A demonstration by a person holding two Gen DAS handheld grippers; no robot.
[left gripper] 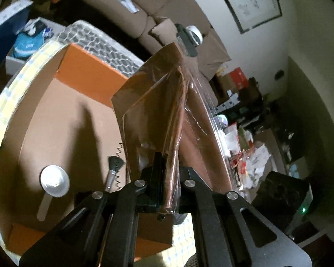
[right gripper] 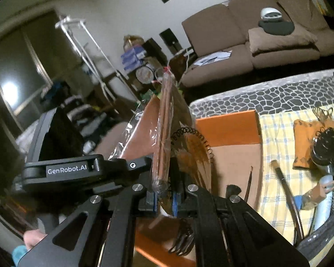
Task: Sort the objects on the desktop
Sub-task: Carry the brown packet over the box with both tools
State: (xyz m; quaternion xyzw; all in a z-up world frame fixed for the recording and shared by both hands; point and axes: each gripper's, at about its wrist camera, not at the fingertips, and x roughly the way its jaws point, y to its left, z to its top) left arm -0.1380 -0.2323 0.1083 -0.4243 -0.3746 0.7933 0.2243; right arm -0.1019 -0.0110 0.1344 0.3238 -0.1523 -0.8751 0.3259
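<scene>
Both wrist views, one moment. We read the step in hand as carrying: a cellophane-wrapped brown packet [left gripper: 167, 115], long sticks and brown card inside a clear sleeve, is held up over the open orange-edged cardboard box [left gripper: 62, 111], our landmark.

The left claw [left gripper: 167, 191] is closed narrow on one end of the packet, its jaws pressing the wrap from both sides. The right claw [right gripper: 164, 200] is likewise nearly closed, its blue pads [right gripper: 175, 202] pinching the other end of the same packet [right gripper: 164, 120]. Thus the packet spans the two claws, above the box's near rim, not touching its floor.

Inside the box lie a white round-headed item [left gripper: 54, 181], a small brush [left gripper: 113, 171] and a black coil [left gripper: 119, 162]. Beside the box, on the yellow checked cloth [right gripper: 278, 155] covering the surface, other items [right gripper: 320, 155] remain unsorted.

The next move, we judge, calls for lowering the packet level into the box, clear of the brush, and then for both claws to part together; a one-sided release could let the slippery wrap swing.
</scene>
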